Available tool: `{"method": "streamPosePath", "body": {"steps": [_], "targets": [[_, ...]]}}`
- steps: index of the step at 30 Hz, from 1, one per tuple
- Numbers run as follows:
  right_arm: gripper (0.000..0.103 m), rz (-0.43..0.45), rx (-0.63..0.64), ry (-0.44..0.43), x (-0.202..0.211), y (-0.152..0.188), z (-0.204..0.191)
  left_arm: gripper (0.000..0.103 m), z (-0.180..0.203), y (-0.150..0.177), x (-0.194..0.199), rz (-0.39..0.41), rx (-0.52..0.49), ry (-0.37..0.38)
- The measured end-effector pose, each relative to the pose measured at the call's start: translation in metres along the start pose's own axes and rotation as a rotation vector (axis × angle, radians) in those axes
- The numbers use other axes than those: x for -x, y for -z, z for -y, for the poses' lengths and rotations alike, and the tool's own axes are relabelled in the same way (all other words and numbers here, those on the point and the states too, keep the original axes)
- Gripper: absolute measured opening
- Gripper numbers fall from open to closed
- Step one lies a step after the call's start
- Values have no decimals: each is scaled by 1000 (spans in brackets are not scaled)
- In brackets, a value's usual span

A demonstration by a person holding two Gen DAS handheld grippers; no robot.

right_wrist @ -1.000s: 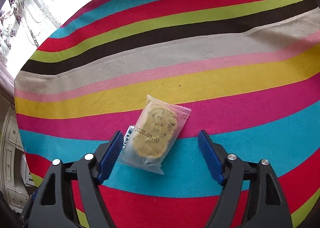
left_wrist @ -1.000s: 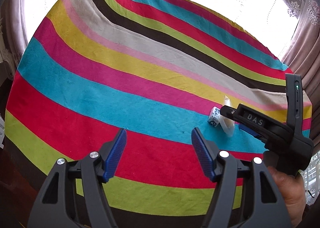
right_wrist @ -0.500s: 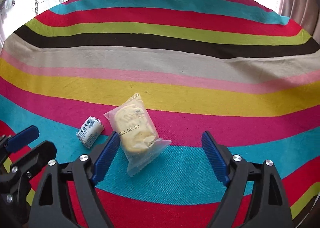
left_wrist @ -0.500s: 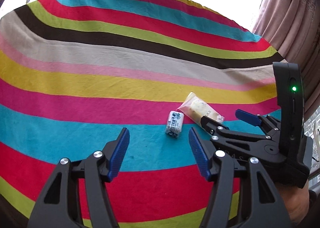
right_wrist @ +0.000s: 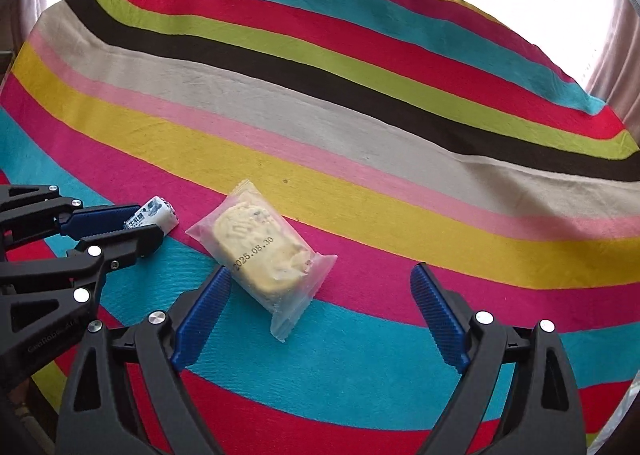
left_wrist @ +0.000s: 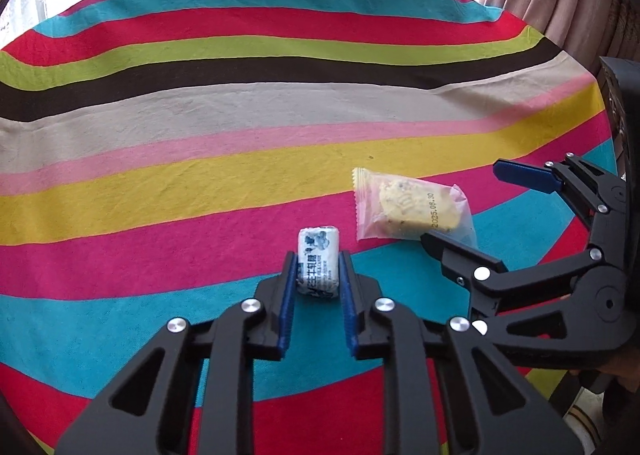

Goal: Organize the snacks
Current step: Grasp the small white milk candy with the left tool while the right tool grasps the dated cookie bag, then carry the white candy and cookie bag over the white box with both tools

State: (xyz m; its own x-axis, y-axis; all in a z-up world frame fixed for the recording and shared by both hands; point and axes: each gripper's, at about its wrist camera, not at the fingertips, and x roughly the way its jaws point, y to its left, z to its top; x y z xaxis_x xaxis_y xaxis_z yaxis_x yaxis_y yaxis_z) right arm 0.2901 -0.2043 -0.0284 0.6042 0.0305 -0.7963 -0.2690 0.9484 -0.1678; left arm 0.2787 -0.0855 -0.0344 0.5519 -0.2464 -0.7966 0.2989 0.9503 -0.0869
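Left tongs (left_wrist: 318, 275) pinch the small white candy (left_wrist: 318, 268) low on the striped desk cloth (left_wrist: 240, 103); it could squirt out. Just beyond, the cookie packet (right_wrist: 262, 251) lies by wide-open right tongs (right_wrist: 320, 315) (slippery wrapper).

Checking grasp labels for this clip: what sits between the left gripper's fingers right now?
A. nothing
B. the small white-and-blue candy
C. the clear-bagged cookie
B: the left gripper has its blue pads against both sides of the small white-and-blue candy; the cookie lies apart.
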Motion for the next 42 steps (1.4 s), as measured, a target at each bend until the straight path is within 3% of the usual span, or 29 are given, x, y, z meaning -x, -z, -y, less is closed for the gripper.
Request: {"method": "streamPosePath", "body": {"steps": [7,9,10,12,14,16,27,42], "targets": [[85,-24,38,-55,-17,-14,-10,20,-19,10,13,15,82,-43],[76,-24,17,-91,-18,-16,-9,20,-23,12,18,23,101,-43],[65,-34,-8,-126,-19,-17,-7,20,-24,13,21,29,107,-45],[61,-47,-49,-165,-18,-16,-8,20,-24,13,24,37,115,-41],[49,-46,-52,-166,-15,-15,-13,20,-22,14,27,43,119,-42],[45,-53,-60,-164,-12,-15,-17,20,-21,16,31,48,121,-53],[37,-76,-148,-132,14,11,-34,20,-13,31,45,28,157,-101],[36,-75,-253,-161,68,70,-17,20,18,64,80,1,179,-115]]}}
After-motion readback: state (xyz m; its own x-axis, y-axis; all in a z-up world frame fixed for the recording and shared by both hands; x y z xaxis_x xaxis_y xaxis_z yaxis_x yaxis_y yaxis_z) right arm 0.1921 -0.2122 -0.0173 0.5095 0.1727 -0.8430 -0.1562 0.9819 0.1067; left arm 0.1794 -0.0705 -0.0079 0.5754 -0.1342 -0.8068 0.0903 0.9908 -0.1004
